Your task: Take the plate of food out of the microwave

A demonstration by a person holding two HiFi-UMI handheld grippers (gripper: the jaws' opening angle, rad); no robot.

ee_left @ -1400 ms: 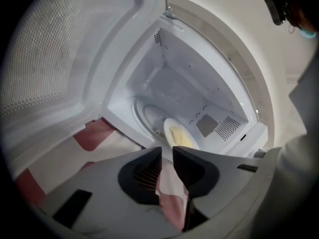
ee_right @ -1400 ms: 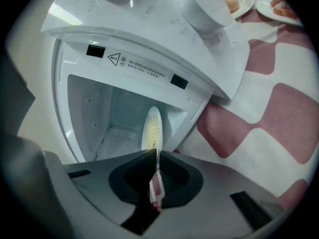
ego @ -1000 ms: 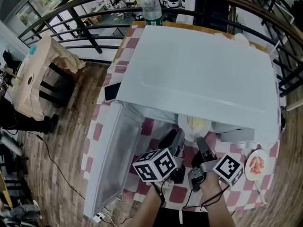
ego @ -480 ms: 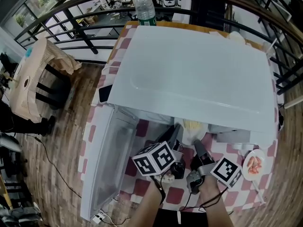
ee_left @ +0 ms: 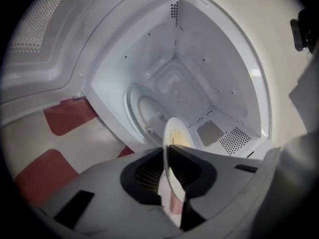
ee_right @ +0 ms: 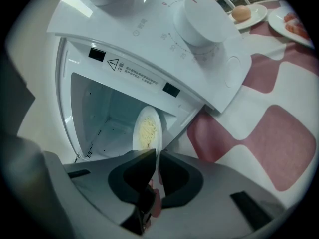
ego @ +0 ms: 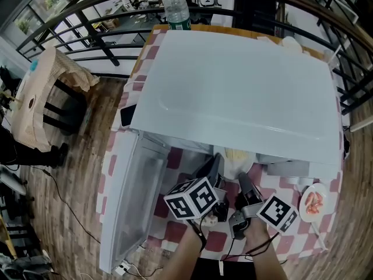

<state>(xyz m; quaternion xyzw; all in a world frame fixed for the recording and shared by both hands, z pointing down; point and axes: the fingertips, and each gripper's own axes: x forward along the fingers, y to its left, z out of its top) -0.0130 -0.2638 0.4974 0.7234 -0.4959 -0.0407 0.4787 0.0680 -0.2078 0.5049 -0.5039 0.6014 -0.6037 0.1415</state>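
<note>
head view: plate (ego: 236, 156) of yellow food sits in the open microwave (ego: 233, 80) mouth, left tool (ego: 214, 167) and right tool (ego: 243, 182) at its near rim | left gripper view: jaws have just been closing, now pinched on the plate (ee_left: 174, 138) rim | right gripper view: jaws just eased a bit wider, plate (ee_right: 146, 131) rim gripped between them

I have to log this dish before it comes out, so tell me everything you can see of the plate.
The plate is round, white and smooth, likely ceramic, with a heap of pale yellow, noodle-like food in its middle. It is at the open mouth of the microwave, partly under its top. The left tongs, jaws just closed in, and the right tongs, jaws just eased slightly wider, each clamp its near rim.
</note>
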